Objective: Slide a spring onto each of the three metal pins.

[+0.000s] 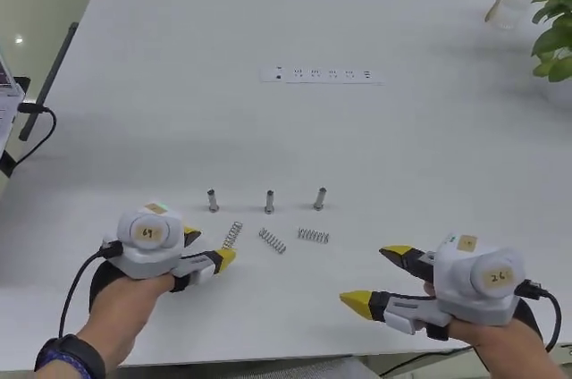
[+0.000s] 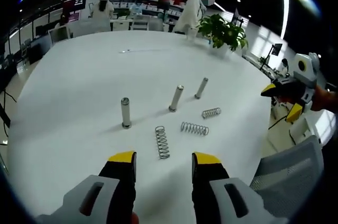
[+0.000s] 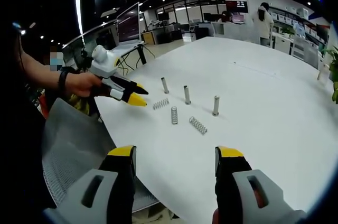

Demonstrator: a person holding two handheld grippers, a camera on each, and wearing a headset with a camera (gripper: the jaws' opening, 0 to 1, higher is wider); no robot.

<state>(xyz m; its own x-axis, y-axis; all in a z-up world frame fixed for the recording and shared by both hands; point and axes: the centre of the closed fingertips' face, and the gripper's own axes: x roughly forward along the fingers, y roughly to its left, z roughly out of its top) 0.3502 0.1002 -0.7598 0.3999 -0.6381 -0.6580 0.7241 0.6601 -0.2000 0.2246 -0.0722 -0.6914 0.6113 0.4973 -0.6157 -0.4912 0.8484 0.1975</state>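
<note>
Three short metal pins stand upright in a row on the white table: left pin (image 1: pixel 213 200), middle pin (image 1: pixel 269 202), right pin (image 1: pixel 320 198). In front of them lie three loose springs (image 1: pixel 232 235) (image 1: pixel 273 240) (image 1: pixel 313 236). My left gripper (image 1: pixel 208 245) is open and empty, its tips just left of the nearest spring (image 2: pixel 162 141). The right gripper (image 1: pixel 375 277) is open and empty too, off to the right of the springs, near the table's front edge. In the right gripper view the pins (image 3: pixel 187 94) and springs (image 3: pixel 174 114) lie ahead of its jaws.
A white power strip (image 1: pixel 322 74) lies further back on the table. A potted plant (image 1: pixel 550 12) stands at the far right corner. A black cable (image 1: pixel 36 129) hangs at the left edge. A grey chair (image 3: pixel 74 150) is beside the front edge.
</note>
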